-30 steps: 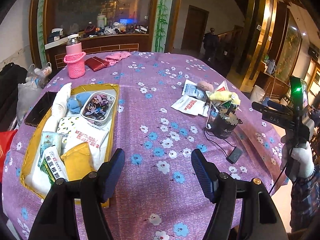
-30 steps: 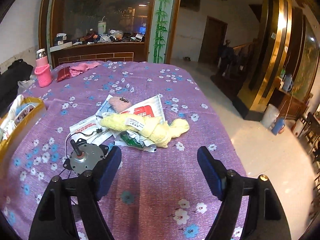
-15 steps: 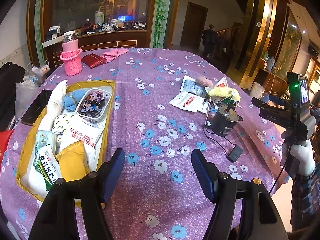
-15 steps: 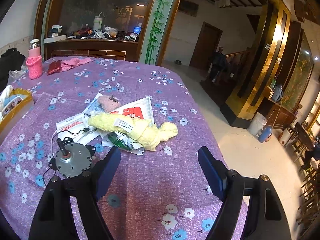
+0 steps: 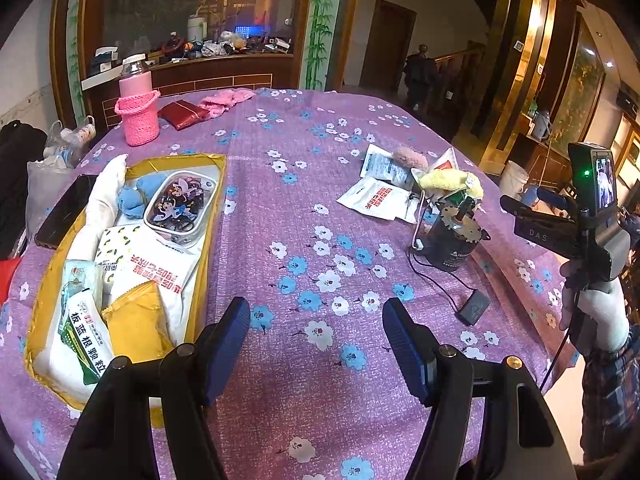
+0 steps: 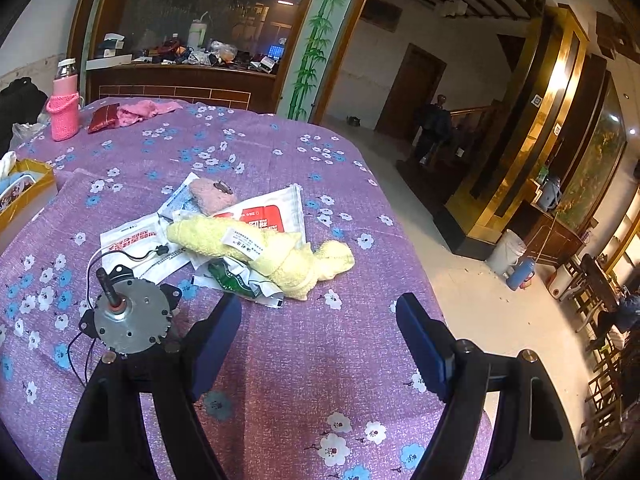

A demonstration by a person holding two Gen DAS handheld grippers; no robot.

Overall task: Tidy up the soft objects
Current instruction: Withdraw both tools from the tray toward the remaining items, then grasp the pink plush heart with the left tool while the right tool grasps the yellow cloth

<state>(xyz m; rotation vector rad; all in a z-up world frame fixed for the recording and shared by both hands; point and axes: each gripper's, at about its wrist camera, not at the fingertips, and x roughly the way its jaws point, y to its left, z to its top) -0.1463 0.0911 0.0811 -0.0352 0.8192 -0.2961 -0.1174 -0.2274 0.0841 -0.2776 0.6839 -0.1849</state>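
Purple floral tablecloth (image 5: 320,184), dim wood-panelled room behind. One yellow towel (image 6: 264,248) on right-side packets, beside one motor (image 6: 128,320). One gold tray (image 5: 208,240) left, one pink bottle (image 5: 138,108) far. Left gripper (image 5: 316,344) and right gripper (image 6: 320,336) both wide, empty.

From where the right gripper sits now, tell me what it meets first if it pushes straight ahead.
Probably the bare purple tablecloth, since the open right gripper tilts down at it. The first object beyond in that line is the rolled yellow towel. The motor sits just off its left finger; depth is hard to judge.
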